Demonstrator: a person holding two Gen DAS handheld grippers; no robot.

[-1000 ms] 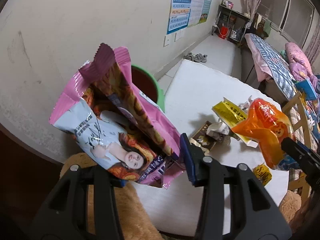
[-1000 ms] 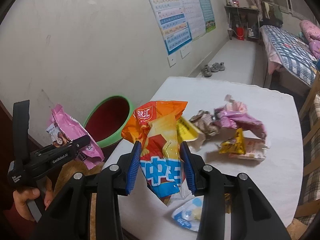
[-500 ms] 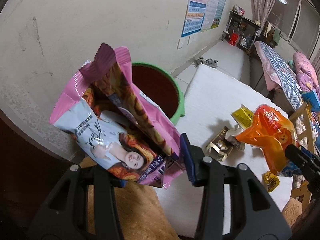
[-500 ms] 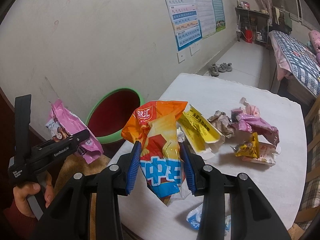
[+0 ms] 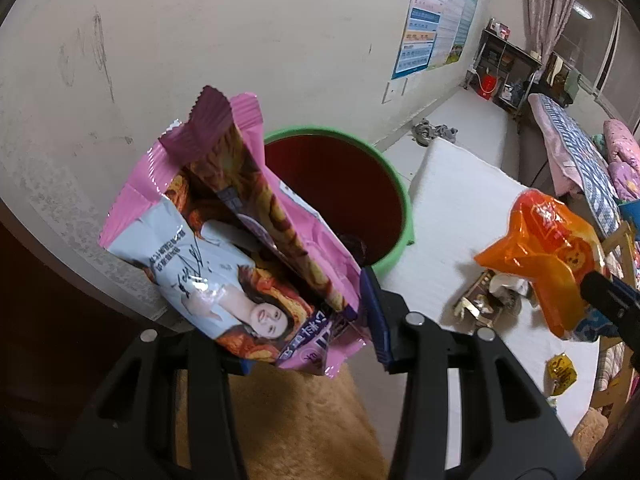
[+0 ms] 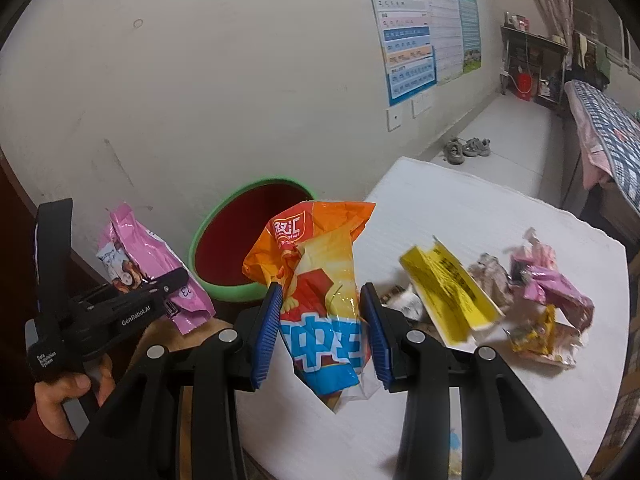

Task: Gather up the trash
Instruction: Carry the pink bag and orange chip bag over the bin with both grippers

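One green bin [image 6: 224, 284] at nine o'clock, two held snack bags, pink [image 5: 248, 248] and orange [image 6: 320, 280], several loose wrappers [image 6: 448, 292] at three o'clock, two shoes [image 6: 466, 148].

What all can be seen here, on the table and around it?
Pink crinkly snack bag: one, pink with printed photo, held in the left gripper near the bin.
Orange plastic snack bag: one, orange, yellow and blue, held in the right gripper over the table edge.
Round bin: one, green rim, dark red inside, beside the table.
White table: one, white.
Yellow flat wrapper: one, on the table.
Crumpled wrappers: several, pink, grey, yellow, on the table's right.
Wall posters: several, blue and pastel.
Shoes: a pair, grey, on the floor.
Left gripper: one, black, blue pads.
Right gripper: same.
Hand: one, holding the left gripper.
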